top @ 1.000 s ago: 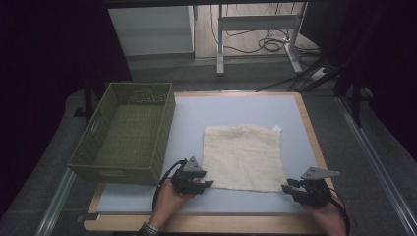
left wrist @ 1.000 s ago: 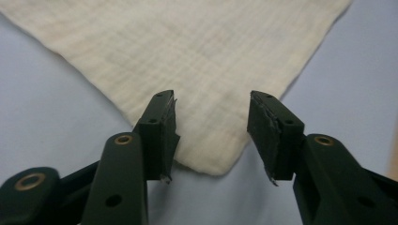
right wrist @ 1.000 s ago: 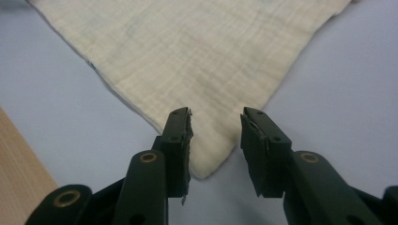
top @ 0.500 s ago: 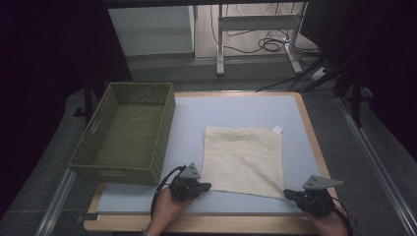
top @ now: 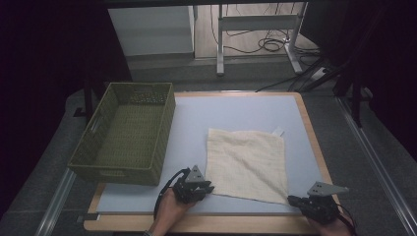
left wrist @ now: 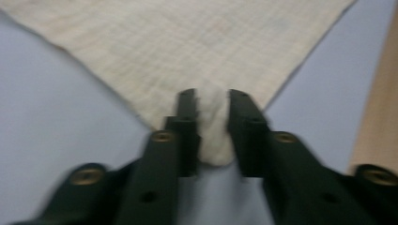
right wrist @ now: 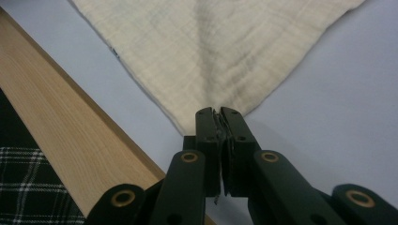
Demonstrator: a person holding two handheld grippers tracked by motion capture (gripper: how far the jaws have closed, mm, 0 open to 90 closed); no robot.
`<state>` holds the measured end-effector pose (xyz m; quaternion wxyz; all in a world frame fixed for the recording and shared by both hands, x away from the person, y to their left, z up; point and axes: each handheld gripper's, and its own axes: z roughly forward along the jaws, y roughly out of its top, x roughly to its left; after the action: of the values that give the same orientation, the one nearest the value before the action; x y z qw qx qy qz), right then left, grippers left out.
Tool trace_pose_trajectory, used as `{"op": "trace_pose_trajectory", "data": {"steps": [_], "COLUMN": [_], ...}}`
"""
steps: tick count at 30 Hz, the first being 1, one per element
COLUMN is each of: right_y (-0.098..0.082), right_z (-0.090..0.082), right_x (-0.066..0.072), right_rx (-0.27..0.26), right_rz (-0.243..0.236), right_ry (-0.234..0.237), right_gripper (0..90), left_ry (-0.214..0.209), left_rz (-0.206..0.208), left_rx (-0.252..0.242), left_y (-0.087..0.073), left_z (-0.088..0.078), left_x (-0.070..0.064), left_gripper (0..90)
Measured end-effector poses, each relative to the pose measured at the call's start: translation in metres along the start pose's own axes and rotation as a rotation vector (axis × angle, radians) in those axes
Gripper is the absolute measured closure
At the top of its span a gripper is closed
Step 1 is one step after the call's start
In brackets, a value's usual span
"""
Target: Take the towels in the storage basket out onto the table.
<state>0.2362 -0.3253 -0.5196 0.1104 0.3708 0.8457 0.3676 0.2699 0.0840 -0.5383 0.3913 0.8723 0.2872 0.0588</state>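
Cream cloth (top: 247, 163) is lying flat on my pale blue desk (top: 236, 110), toward the near right side, with a small white tag (top: 278, 131) at its far right corner. My left tool (top: 202, 188) sits at the near left corner, and in the left gripper view its 2 jaws are partly spread with a bunched bit of cloth between them. My right tool (top: 295, 200) is at the near right corner, jaws pressed together and pinching that corner tight. Green woven basket (top: 129, 132) sits on the left of the desk, well apart from the cloth.
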Motion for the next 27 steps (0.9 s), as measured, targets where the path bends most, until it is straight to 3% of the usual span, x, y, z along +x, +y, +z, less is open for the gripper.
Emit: {"op": "trace_pose_trajectory", "data": {"steps": [3, 9, 12, 13, 16, 21, 23, 27], "right_y": [-0.001, -0.001, -0.002, -0.002, -0.001, 0.009, 0.013, 0.022], "right_z": [-0.001, -0.004, -0.006, -0.006, -0.010, -0.013, -0.009, 0.001], "right_x": [0.000, 0.003, 0.006, 0.007, 0.006, -0.002, -0.008, -0.014], "right_rx": [-0.008, -0.011, -0.006, -0.006, -0.017, -0.048, -0.045, -0.046], "right_rz": [0.007, -0.002, -0.008, -0.011, -0.010, -0.001, 0.015, -0.006], "right_ry": [0.003, 0.007, 0.016, 0.017, 0.012, -0.010, 0.002, -0.074], "right_gripper": [86.4, 86.3, 86.3, 86.3, 84.7, 76.6, 68.6, 63.2], "left_ry": [0.005, -0.114, -0.125, -0.119, -0.069, 0.011, 0.044, 0.065], "left_rz": [0.013, -0.019, -0.026, -0.028, -0.055, -0.073, -0.081, -0.093], "left_rx": [0.028, -0.007, 0.000, -0.007, -0.043, -0.053, -0.053, -0.070], "left_y": [0.002, -0.008, -0.016, -0.018, -0.015, -0.002, 0.003, 0.010], "left_z": [-0.003, -0.026, -0.027, -0.028, -0.031, -0.028, -0.023, -0.014], "left_x": [-0.004, -0.015, -0.019, -0.017, -0.008, 0.010, 0.017, 0.029], "left_gripper": [90.0, 90.0, 89.5, 87.8, 66.8, 51.4, 46.8, 39.1]}}
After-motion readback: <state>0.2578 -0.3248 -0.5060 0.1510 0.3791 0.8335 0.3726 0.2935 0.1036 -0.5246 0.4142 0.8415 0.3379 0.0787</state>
